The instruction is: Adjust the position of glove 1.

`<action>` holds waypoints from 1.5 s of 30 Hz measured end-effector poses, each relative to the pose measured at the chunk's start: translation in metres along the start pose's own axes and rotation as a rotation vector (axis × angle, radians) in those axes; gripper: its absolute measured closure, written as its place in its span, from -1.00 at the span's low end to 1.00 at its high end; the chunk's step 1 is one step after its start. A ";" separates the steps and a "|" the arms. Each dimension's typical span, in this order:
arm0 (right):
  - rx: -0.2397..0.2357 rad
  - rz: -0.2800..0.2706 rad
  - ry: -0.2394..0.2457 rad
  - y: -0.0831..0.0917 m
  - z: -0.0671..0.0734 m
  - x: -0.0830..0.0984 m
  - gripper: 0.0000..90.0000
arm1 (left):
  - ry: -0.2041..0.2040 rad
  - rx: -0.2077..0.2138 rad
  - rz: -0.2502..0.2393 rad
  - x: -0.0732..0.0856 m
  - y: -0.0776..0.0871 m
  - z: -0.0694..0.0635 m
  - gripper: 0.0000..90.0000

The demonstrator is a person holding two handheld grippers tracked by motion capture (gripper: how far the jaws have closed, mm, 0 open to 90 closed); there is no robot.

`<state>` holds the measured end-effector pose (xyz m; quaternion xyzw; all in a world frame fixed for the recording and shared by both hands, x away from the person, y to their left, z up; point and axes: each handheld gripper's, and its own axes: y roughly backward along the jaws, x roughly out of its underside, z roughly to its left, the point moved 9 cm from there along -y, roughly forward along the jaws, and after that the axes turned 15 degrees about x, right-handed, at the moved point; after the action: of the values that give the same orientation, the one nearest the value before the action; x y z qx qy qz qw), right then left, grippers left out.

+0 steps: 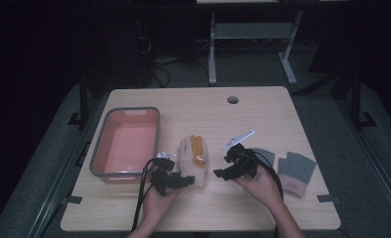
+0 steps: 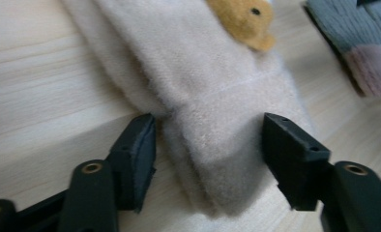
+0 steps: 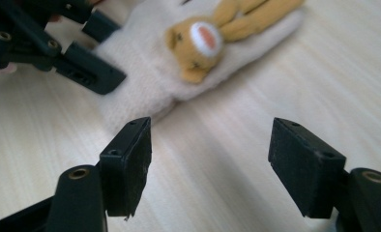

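Observation:
A cream knitted glove [image 1: 193, 156] with a tan bear figure [image 3: 203, 38] on its back lies flat at the middle of the wooden table [image 1: 263, 114]. My left gripper [image 2: 210, 154] lies low at the glove's near end. Its jaws straddle the cuff [image 2: 222, 140], one beside each edge, and I see no squeeze on the fabric. In the high view my right gripper [image 1: 218, 173] is just right of the glove. Its jaws [image 3: 210, 159] stand wide over bare wood, pointing at the glove's cuff end, with nothing between them.
A pink basin [image 1: 125, 141] with a grey rim sits left of the glove. Two grey fingerless gloves [image 1: 296, 171] with pinkish cuffs lie to the right, past my right hand. A cable hole [image 1: 232, 99] is near the far edge.

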<state>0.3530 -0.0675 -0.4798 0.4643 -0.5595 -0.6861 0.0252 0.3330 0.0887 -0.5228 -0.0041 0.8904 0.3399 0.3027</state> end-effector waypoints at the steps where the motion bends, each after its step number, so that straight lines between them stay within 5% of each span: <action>1: 0.001 -0.008 -0.018 0.002 -0.002 0.000 -0.30 | 0.002 0.006 0.000 0.000 0.000 0.000 -0.03; 9: 0.005 0.015 -0.063 -0.001 -0.004 0.011 -0.32 | 0.039 0.078 -0.031 -0.004 -0.001 -0.002 0.48; 18: 0.016 -0.004 -0.125 0.000 -0.009 0.013 -0.32 | 0.020 0.099 0.003 -0.010 -0.010 -0.006 0.51; 32: -0.008 0.058 -0.231 -0.008 -0.020 0.027 -0.28 | -0.030 0.154 0.042 -0.017 -0.047 -0.036 0.50; 40: -0.012 0.083 -0.312 -0.018 -0.023 0.027 -0.21 | -0.018 0.162 0.062 -0.017 -0.044 -0.034 0.17; 45: -0.030 0.094 -0.370 -0.022 -0.024 0.028 -0.21 | -0.022 0.157 0.067 -0.016 -0.045 -0.033 0.39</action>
<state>0.3639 -0.0920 -0.5129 0.3031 -0.5653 -0.7662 -0.0390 0.3384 0.0312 -0.5220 0.0533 0.9105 0.2789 0.3005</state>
